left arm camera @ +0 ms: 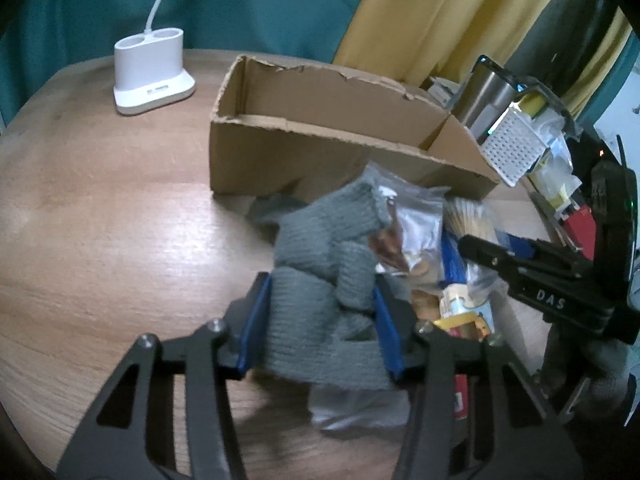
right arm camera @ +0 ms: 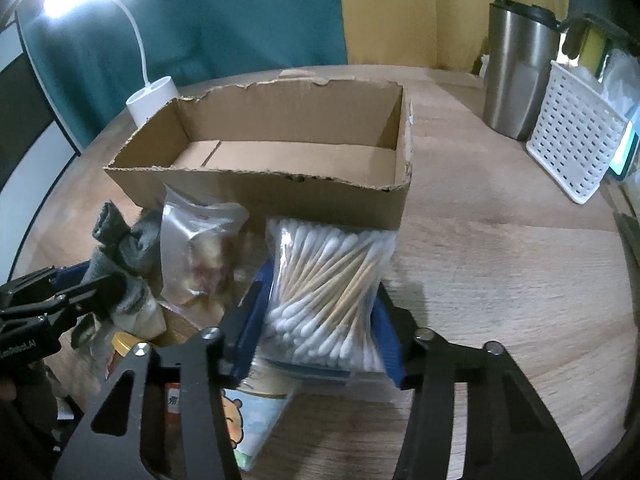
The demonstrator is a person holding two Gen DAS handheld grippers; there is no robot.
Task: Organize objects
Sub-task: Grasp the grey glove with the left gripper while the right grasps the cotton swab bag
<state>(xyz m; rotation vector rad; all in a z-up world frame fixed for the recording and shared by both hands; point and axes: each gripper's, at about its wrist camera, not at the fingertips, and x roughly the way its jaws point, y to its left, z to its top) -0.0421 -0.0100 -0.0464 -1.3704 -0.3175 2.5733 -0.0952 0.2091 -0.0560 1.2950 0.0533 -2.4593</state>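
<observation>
Two wrist views over a round wooden surface (right arm camera: pixel 500 280). The left tool (left arm camera: pixel 320 320) has its blue-padded jaws closed part-way around a bundle of grey knitted socks (left arm camera: pixel 316 280), pinching it from both sides low in that view. From the right wrist view the same tool (right arm camera: pixel 86 284) and socks (right arm camera: pixel 128 248) sit at about 9 o'clock.

The right tool (right arm camera: pixel 320 320) is clamped on a clear bag of cotton swabs (right arm camera: pixel 324 284), wooden sticks with white tips, at 6 o'clock in its own view. In the left view this tool (left arm camera: pixel 480 250) enters from 3 o'clock.

Between the two tools lie a clear snack pouch (right arm camera: pixel 200 252) and a cartoon-printed packet (right arm camera: pixel 248 420), touching one another in a small heap.

Just behind the heap, toward 12 o'clock, stands an open cardboard box (right arm camera: pixel 280 196) with torn edges. At 10 o'clock of the box is a white lamp base (left arm camera: pixel 154 70). At 2 o'clock stand a steel tumbler (right arm camera: pixel 516 68) and, just beside it, a white perforated basket (right arm camera: pixel 572 148)
</observation>
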